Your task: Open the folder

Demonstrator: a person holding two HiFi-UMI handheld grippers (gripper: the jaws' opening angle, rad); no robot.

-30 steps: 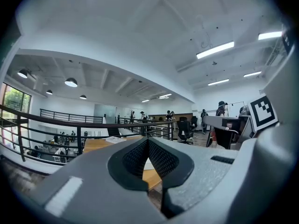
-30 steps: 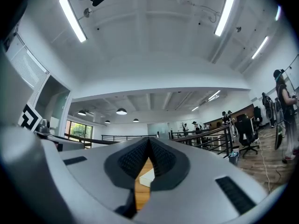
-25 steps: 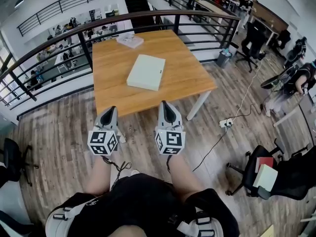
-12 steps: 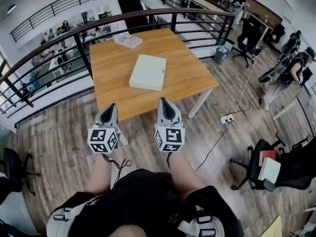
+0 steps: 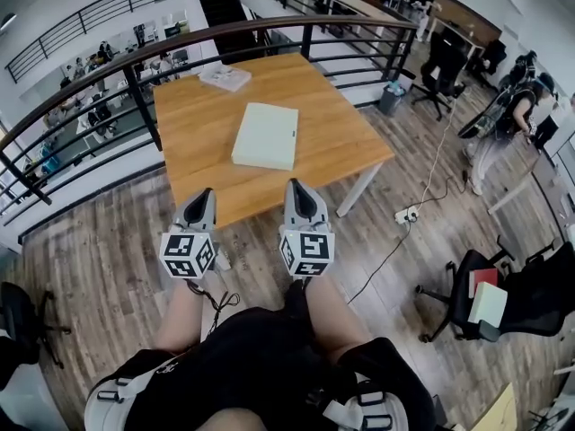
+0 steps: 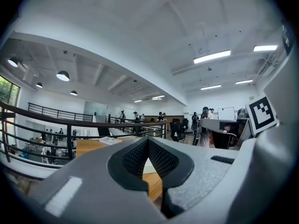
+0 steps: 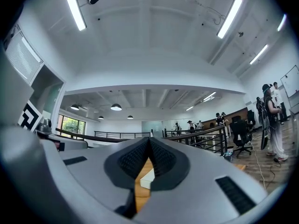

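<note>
Head view: the folder [image 5: 266, 136] lies shut mid-surface [image 5: 193, 124], well ahead of my left gripper [image 5: 205, 196] and right gripper [image 5: 298, 189]. I'd come in low toward its near edge (which side opens I can't tell).

Left gripper view: the fingers [image 6: 135, 157] are pressed together and empty, so I'd open them before reaching the cover.

Right gripper view: these are closed too, holding nothing, and only a sliver of folder shows past them.
</note>
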